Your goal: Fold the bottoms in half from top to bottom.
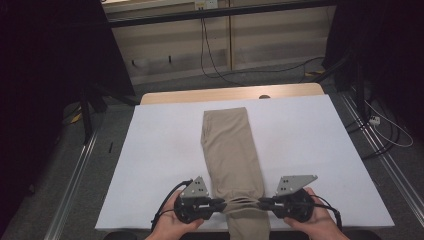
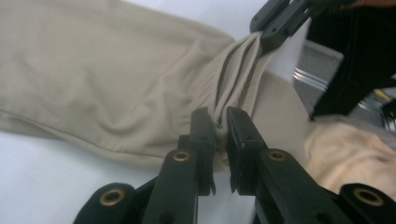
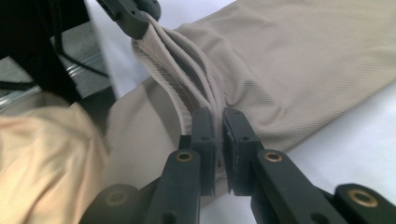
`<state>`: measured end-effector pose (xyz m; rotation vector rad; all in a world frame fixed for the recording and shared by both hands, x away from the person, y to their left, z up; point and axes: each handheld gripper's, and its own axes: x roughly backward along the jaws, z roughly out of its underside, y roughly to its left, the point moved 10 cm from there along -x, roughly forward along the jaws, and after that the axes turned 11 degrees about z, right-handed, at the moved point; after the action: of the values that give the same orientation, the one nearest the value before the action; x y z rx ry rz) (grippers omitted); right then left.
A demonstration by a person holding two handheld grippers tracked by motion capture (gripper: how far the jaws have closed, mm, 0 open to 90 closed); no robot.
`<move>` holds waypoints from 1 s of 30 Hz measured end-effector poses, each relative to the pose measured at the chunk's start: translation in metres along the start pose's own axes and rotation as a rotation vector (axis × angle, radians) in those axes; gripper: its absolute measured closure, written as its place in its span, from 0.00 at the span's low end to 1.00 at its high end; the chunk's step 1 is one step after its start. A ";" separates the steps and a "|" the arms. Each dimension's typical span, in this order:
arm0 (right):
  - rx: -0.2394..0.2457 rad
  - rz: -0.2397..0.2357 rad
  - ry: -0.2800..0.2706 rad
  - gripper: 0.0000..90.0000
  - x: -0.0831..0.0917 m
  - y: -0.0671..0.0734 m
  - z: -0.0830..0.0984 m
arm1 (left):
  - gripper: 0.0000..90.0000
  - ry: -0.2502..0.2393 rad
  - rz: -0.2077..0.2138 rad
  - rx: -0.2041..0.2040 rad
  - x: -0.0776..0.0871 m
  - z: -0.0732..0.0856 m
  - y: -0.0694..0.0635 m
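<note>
Both sets of jaws are clamped tight on the same beige cloth. The left gripper (image 2: 221, 128) has a bunched, pleated edge of the folded trousers (image 1: 231, 150) pinched between its two black jaws, and the right gripper (image 3: 219, 123) is doing the same thing from the other side. In each gripper view you can see the other gripper biting the far end of that gathered strip, so the fabric is stretched into tight folds between them.

Pulling back to the high view, the left gripper (image 1: 220, 203) and right gripper (image 1: 262, 202) face each other at the near end of the trousers, held in the person's hands. The trousers lie folded long and narrow down the middle of the white table (image 1: 310, 135), near end hanging over the front edge.
</note>
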<state>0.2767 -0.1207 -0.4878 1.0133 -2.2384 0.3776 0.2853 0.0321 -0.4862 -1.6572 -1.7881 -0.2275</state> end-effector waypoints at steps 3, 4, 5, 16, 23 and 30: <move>0.018 -0.012 0.014 0.92 0.003 0.013 0.008 | 0.91 0.024 0.015 0.008 -0.003 0.012 -0.010; 0.028 -0.012 0.022 0.92 0.003 0.017 0.011 | 0.91 0.035 0.011 -0.003 -0.004 0.013 -0.012; 0.031 -0.016 0.028 0.92 0.004 0.019 0.013 | 0.91 0.031 0.014 -0.003 -0.004 0.013 -0.015; 0.021 -0.076 0.058 0.84 0.020 0.046 0.032 | 0.87 0.098 0.094 -0.001 -0.010 0.031 -0.043; -0.046 -0.032 0.028 0.52 0.007 0.021 0.020 | 0.50 0.046 0.040 -0.012 -0.004 0.018 -0.017; -0.082 -0.030 -0.022 0.38 0.005 0.004 0.004 | 0.28 -0.030 -0.017 -0.010 0.009 0.004 0.005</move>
<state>0.2698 -0.1229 -0.4879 1.0113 -2.2366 0.2608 0.2885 0.0423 -0.4859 -1.6608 -1.8263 -0.2203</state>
